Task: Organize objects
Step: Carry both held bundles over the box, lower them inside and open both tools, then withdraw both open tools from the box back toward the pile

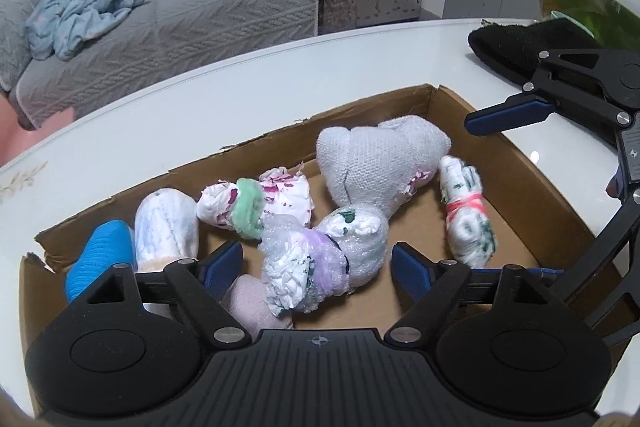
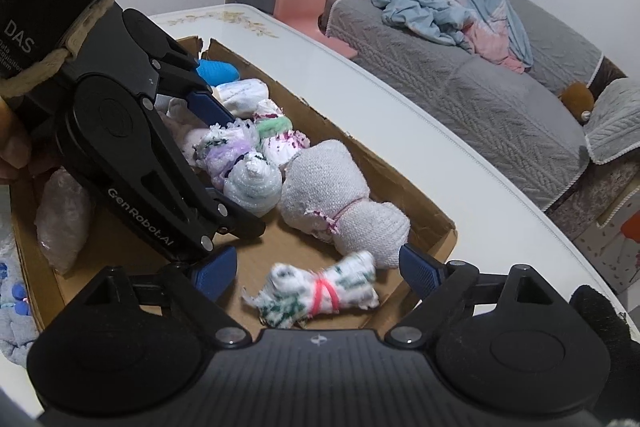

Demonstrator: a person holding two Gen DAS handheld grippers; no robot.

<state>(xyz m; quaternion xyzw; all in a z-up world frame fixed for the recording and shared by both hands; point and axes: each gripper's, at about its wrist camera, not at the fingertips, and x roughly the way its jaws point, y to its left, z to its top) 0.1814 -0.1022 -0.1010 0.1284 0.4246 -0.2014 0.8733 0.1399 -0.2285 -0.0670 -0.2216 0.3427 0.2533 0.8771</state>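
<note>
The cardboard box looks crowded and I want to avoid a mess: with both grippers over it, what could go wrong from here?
1. The left gripper stands open around the purple-banded bundle, which lies against its neighbours; closing could catch or shove those too.
2. The right gripper hangs open over the pink-tied bundle close to the left one, so they might collide.
3. The cardboard box has low, torn walls; a nudged bundle could roll out.

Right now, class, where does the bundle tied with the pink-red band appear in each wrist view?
Left wrist view: the bundle with the pink-red band lies right of centre, by the cardboard box's right wall.
Right wrist view: same bundle at bottom centre, between the right gripper's open jaws.
Shared landmark: the big grey knitted bundle.
</note>
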